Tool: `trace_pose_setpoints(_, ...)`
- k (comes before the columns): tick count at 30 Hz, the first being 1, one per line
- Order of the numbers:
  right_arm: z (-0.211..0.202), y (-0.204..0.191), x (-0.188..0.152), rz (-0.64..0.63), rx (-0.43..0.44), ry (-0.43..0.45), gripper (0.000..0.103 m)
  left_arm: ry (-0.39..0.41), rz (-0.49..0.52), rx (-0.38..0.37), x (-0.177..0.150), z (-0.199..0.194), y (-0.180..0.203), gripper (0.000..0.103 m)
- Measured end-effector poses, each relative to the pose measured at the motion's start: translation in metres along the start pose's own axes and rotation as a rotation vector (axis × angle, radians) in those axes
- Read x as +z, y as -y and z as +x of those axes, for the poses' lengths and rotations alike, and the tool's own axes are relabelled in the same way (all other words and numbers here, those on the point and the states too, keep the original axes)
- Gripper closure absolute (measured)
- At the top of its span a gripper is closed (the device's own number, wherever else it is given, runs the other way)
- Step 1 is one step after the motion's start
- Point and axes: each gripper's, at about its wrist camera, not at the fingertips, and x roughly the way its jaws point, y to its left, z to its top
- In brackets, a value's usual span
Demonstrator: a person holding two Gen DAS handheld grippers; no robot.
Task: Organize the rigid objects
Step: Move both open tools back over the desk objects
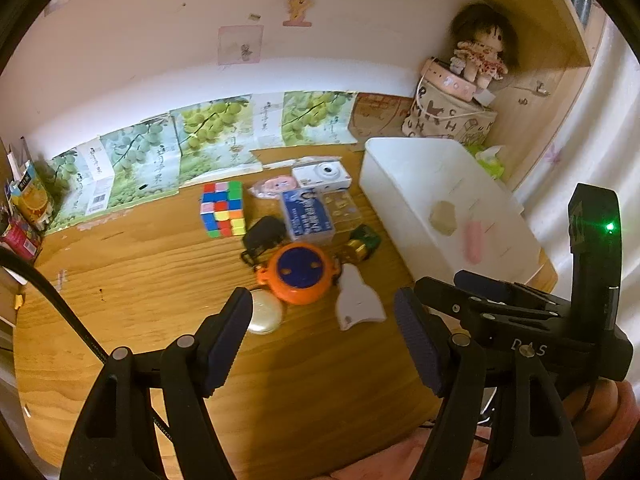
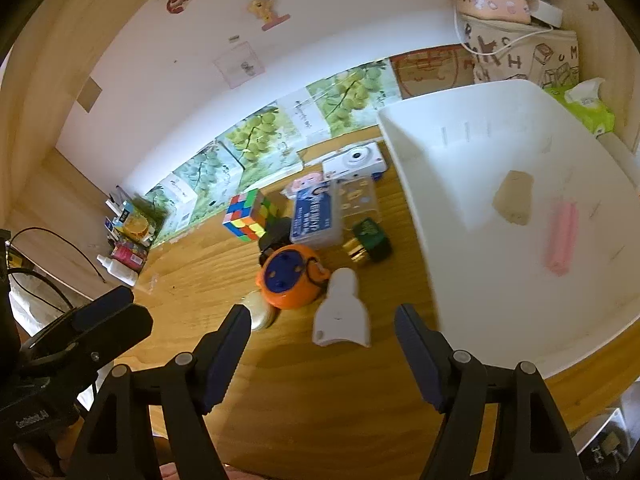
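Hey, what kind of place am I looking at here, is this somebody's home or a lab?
Most likely a home, probably a bedroom desk nook. A wooden desk built into a wooden alcove holds a rag doll seated on a printed fabric bag, and small stickers dot the white wall.

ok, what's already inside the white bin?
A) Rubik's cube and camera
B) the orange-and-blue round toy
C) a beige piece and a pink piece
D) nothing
C: the white bin holds only a beige piece and a pink piece; the Rubik's cube, camera and orange-and-blue toy sit on the desk.
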Motion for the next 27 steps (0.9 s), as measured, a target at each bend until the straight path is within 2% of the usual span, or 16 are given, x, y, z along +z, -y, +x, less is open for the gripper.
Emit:
trace_pose_setpoints(2,0.005,-0.006,-0.002,0.004,0.001,0.001,0.023,-0.016,0.005,0.003,-0.001,0.003,-0.008,0.027)
trace_pose_setpoints(6,0.018,-0.015,-0.007,0.022,0.000,-0.006,0.023,-0.057,0.017,0.031,-0.003,0.010,-0.022,0.027)
trace_pose_setpoints(10,0.033,-0.023,-0.012,0.033,-0.010,-0.034,0.022,-0.097,0.019,0.022,-0.006,0.019,-0.034,0.027)
trace_pose_setpoints(13,0.047,-0.028,-0.015,0.041,-0.025,-0.073,0.021,-0.142,0.011,0.031,-0.008,0.028,-0.042,0.023)
trace_pose_setpoints(27,0.094,-0.018,-0.016,0.111,-0.139,-0.261,0.021,-0.366,-0.005,-0.028,-0.003,0.092,-0.055,0.022)
